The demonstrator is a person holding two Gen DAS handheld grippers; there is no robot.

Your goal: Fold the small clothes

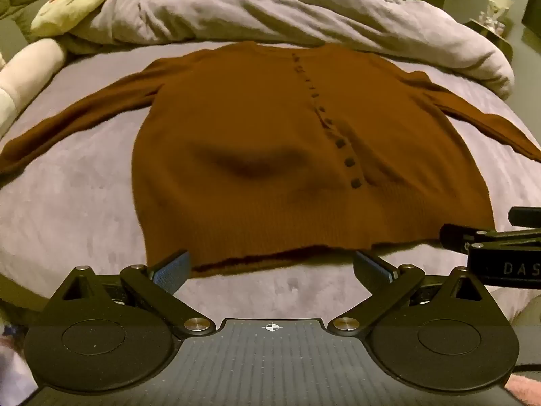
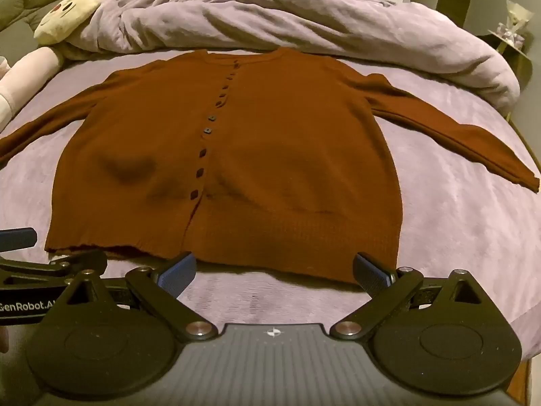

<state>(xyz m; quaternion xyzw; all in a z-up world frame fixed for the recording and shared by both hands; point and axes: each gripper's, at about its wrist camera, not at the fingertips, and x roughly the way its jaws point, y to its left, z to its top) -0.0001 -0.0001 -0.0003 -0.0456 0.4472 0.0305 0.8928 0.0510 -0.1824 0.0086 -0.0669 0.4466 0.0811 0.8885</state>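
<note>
A brown buttoned cardigan [image 1: 257,128] lies flat, front up, on the bed, both sleeves spread out to the sides; it also shows in the right wrist view [image 2: 270,142]. My left gripper [image 1: 272,265] is open and empty, just short of the hem's left half. My right gripper [image 2: 274,270] is open and empty, just short of the hem's right half. The right gripper's body [image 1: 500,247] shows at the right edge of the left wrist view, and the left gripper's body [image 2: 44,270] at the left edge of the right wrist view.
The bed has a lilac sheet [image 1: 67,209]. A bunched grey duvet [image 1: 270,13] lies behind the cardigan. A cream plush toy [image 1: 71,3] lies at the far left. A side table with a small item [image 2: 514,30] stands at the far right.
</note>
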